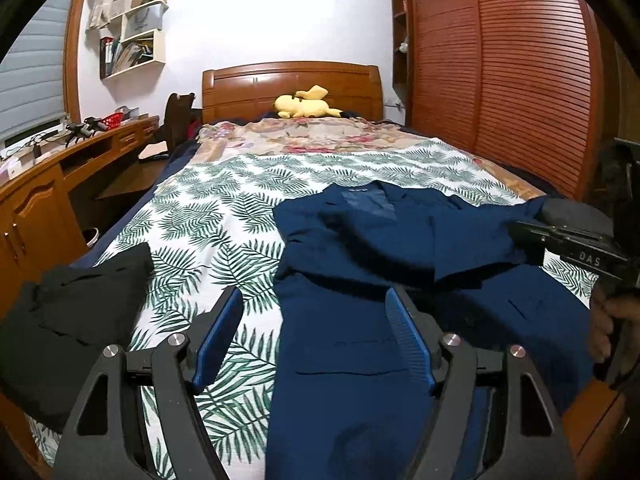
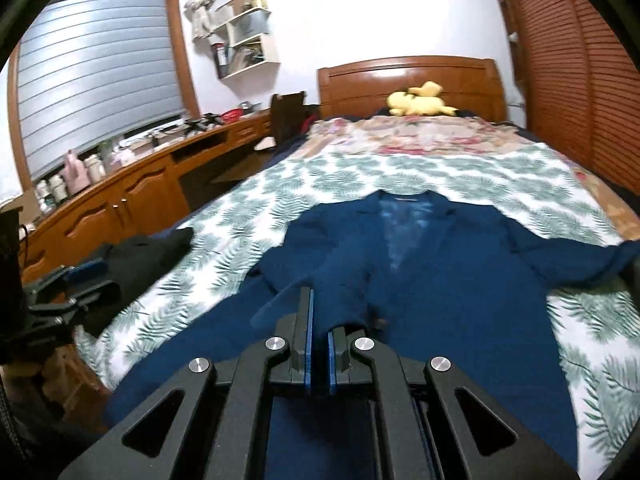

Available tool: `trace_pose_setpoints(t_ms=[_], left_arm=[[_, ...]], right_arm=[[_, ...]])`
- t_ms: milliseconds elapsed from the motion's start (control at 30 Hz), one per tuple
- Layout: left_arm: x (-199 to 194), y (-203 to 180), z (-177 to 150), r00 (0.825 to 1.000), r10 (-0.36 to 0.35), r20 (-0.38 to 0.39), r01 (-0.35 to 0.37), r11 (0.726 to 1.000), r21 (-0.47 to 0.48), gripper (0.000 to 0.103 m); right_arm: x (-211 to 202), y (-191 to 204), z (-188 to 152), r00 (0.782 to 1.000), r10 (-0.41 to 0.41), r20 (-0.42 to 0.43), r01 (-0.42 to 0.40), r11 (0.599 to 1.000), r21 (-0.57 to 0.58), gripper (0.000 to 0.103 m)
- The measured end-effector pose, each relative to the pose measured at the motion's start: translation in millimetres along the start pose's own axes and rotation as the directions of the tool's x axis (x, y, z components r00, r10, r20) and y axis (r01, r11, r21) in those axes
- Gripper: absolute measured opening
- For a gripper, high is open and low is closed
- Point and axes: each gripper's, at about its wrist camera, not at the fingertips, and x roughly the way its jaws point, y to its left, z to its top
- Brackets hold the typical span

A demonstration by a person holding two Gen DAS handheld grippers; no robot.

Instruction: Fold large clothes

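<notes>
Jacket place: the blue jacket (image 2: 420, 264) is lying spread on the leaf-print bedspread (image 1: 208, 208), collar toward the headboard (image 1: 292, 84) at twelve o'clock.
Long axis: it is running six to twelve in both wrist views.
Right gripper (image 2: 319, 336): its jaws are pressed together and appear to be pinching a fold of the jacket's front, which is draping over the fingers.
Left gripper (image 1: 316, 340): it is hanging spread and empty, straddling the jacket's nine o'clock edge.
Nearer hand: the right is already gripping cloth; the left sleeve side is lying under the left gripper.
Black garment (image 1: 72, 312): it is lying apart at nine o'clock.
</notes>
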Motion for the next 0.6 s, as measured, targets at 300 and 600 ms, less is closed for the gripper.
trace_pose_setpoints(t_ms=[300,600], left_arm=[[3,-13,1,0.999,-0.037,-0.01,0.037,0.999,0.012,0.075],[5,-26,-1,0.999,-0.036,-0.02,0.036,0.999,0.041,0.075]], right_arm=[[17,-8,-34,0.989,-0.066,-0.133,0.069,0.997,0.023,0.005],[38,-7,-44,0.969,-0.078,-0.234,0.086,0.996,0.025,0.007]])
